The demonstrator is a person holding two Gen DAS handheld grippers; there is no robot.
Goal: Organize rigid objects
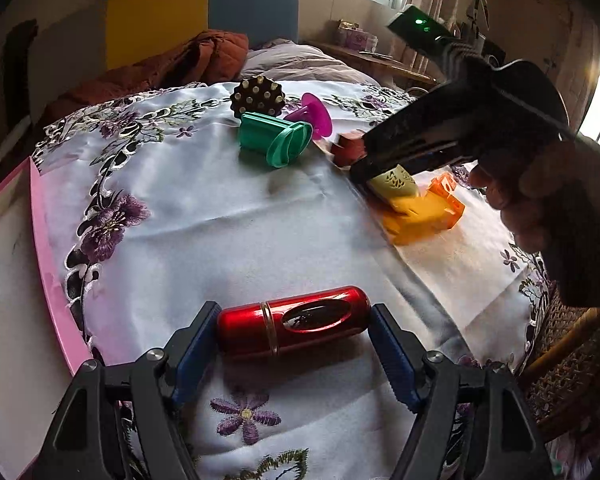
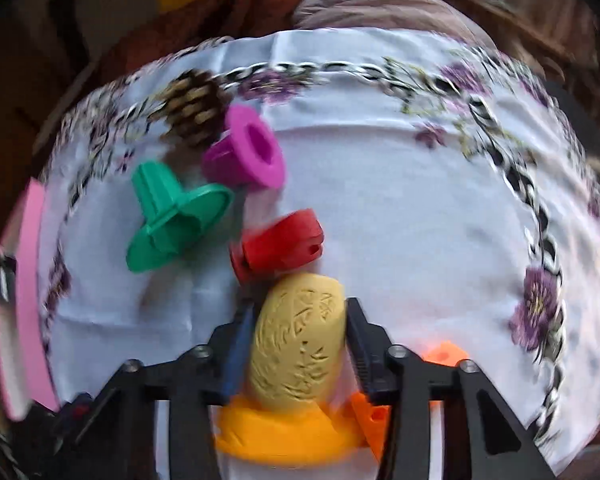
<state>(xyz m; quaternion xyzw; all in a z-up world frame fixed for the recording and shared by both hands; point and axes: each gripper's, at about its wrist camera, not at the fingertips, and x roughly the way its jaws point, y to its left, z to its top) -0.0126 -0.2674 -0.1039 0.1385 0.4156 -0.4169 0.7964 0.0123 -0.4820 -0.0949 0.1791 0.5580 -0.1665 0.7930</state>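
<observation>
My left gripper (image 1: 294,330) is shut on a shiny red cylinder (image 1: 294,322), held crosswise by its two ends just above the flowered tablecloth (image 1: 220,216). My right gripper (image 2: 300,334) is shut on a pale yellow carved oval piece (image 2: 300,340), which also shows in the left wrist view (image 1: 396,182). It hangs over a yellow-orange part (image 2: 284,430) and an orange block (image 2: 446,354). A red plastic part (image 2: 278,244) lies just past the oval piece. A green flanged part (image 2: 172,220), a magenta flanged part (image 2: 246,152) and a brown studded disc (image 2: 192,110) lie further back left.
A pink-edged tray or board (image 1: 48,264) borders the table's left side. A wicker chair (image 1: 572,360) stands at the right edge. A bed with brown and grey bedding (image 1: 220,60) lies behind the table. The right wrist view is motion-blurred.
</observation>
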